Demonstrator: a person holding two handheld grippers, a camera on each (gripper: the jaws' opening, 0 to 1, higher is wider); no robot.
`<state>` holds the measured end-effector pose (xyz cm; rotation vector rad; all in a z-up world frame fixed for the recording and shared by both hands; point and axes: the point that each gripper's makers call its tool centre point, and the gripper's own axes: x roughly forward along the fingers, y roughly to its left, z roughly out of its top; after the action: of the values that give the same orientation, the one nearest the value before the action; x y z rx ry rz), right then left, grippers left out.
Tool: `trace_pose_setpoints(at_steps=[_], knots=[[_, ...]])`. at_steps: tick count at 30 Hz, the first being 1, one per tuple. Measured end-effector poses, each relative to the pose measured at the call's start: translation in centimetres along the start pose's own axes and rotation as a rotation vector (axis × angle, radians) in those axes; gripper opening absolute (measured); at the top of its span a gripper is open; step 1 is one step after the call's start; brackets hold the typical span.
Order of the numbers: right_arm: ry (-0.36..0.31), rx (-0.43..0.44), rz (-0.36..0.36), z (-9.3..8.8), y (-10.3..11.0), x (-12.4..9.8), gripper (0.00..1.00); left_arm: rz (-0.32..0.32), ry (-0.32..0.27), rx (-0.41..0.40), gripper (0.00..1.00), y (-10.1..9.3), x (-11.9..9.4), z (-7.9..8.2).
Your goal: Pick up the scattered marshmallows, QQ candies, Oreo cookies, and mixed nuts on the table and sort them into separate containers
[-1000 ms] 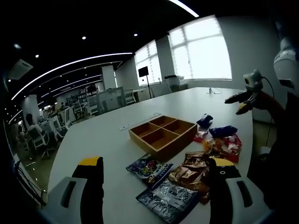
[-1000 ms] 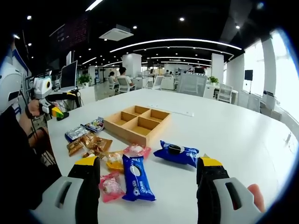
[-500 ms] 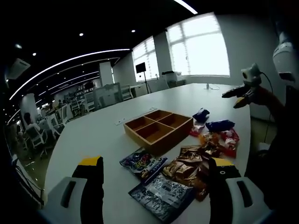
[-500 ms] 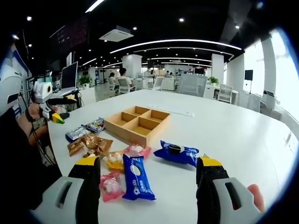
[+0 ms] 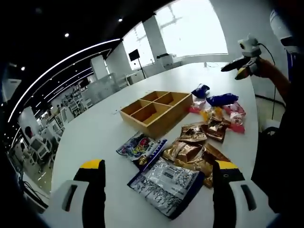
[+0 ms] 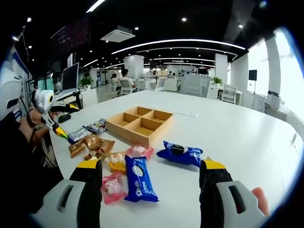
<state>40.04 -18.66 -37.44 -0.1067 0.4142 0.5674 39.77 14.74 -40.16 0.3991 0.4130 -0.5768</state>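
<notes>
both jaws apart and empty, the left gripper (image 5: 159, 190) nears the silver packet (image 5: 166, 185), first pick, before the wooden tray (image 5: 154, 111).

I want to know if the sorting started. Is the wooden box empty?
Empty. All four compartments of the wooden box show bare wood, and the snack packets lie on the table beside it.

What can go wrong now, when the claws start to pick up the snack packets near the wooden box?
The gold packets overlap in a heap, so the open left claw may lift two at once or drag a neighbour. The silver packet lies flat on the table, so a claw may slide over it. The four compartments of the wooden box are alike and empty, so snack kinds could get mixed.
</notes>
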Motion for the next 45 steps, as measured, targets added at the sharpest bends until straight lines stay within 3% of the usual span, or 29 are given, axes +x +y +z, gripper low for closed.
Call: trace_pose_setpoints(at_steps=[2, 4, 5, 11, 18, 24, 28, 30, 37, 45], knots=[[0.002, -0.002, 0.002, 0.0, 0.1, 0.1, 0.80, 0.025, -0.004, 0.029, 0.94, 0.5, 0.4, 0.4], [0.001, -0.003, 0.003, 0.0, 0.1, 0.1, 0.80, 0.044, 0.021, 0.141, 0.88, 0.8, 0.8, 0.5], [0.001, -0.003, 0.005, 0.0, 0.2, 0.1, 0.80, 0.056, 0.023, 0.160, 0.88, 0.9, 1.1, 0.7], [-0.005, -0.003, -0.015, -0.1, -0.2, -0.3, 0.78, 0.073, -0.006, 0.180, 0.86, 1.4, 2.7, 1.8], [-0.017, 0.002, -0.032, 0.2, -0.9, -0.6, 0.78, 0.133, 0.022, 0.218, 0.84, 3.3, 4.0, 1.8], [-0.028, 0.007, -0.028, 0.5, -1.0, -0.3, 0.76, 0.093, 0.030, 0.216, 0.70, 3.0, 5.9, 1.9], [-0.031, 0.010, -0.025, 0.5, -1.1, -0.1, 0.76, 0.043, 0.089, 0.236, 0.62, 2.5, 7.0, 1.0], [-0.030, 0.016, -0.031, 0.4, -1.3, 0.0, 0.77, 0.047, 0.119, 0.251, 0.56, 2.6, 7.4, 0.5], [-0.029, 0.030, -0.041, 0.2, -1.8, 0.1, 0.77, 0.048, 0.160, 0.290, 0.57, 2.5, 8.2, -0.6], [-0.032, 0.036, -0.022, 0.3, -1.3, 0.6, 0.77, 0.055, 0.123, 0.284, 0.51, 2.2, 8.4, -0.5]])
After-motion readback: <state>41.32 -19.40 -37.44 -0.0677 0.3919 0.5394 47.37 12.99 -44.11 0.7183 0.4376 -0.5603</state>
